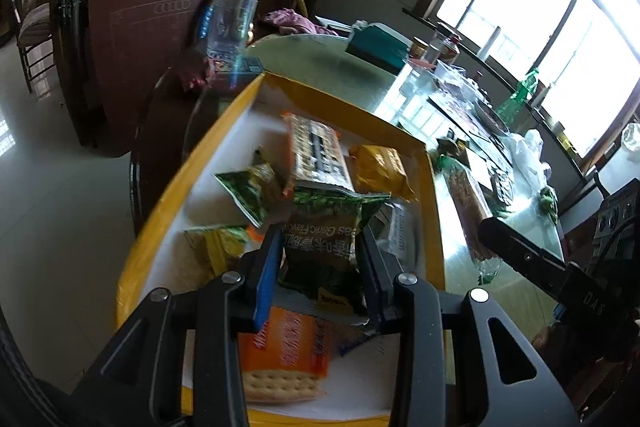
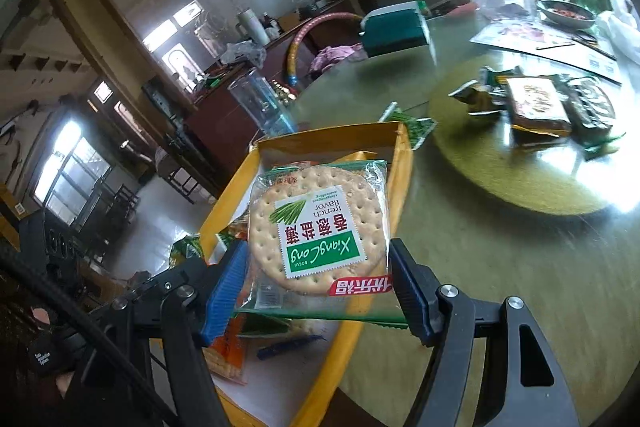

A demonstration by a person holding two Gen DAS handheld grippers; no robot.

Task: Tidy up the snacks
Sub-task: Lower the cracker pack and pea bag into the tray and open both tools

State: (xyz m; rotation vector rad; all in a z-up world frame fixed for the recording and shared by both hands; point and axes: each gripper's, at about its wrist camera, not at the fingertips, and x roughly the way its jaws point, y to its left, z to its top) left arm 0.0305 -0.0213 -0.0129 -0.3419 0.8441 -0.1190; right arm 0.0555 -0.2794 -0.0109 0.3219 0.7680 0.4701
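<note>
Green pea packet (image 1: 324, 247) upright, label inverted

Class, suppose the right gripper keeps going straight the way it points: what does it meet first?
The right gripper already grips a round cracker pack. Straight ahead, that pack would probably meet the far wall of the yellow box first, though depth is hard to judge.

Yellow box (image 1: 434, 211): near edge cut off by the frame bottom.
Orange cracker pack (image 1: 288, 347): partly hidden behind the left gripper (image 1: 320, 267).
Far-edge bench clutter (image 1: 472, 99): blurred, unidentifiable.
</note>
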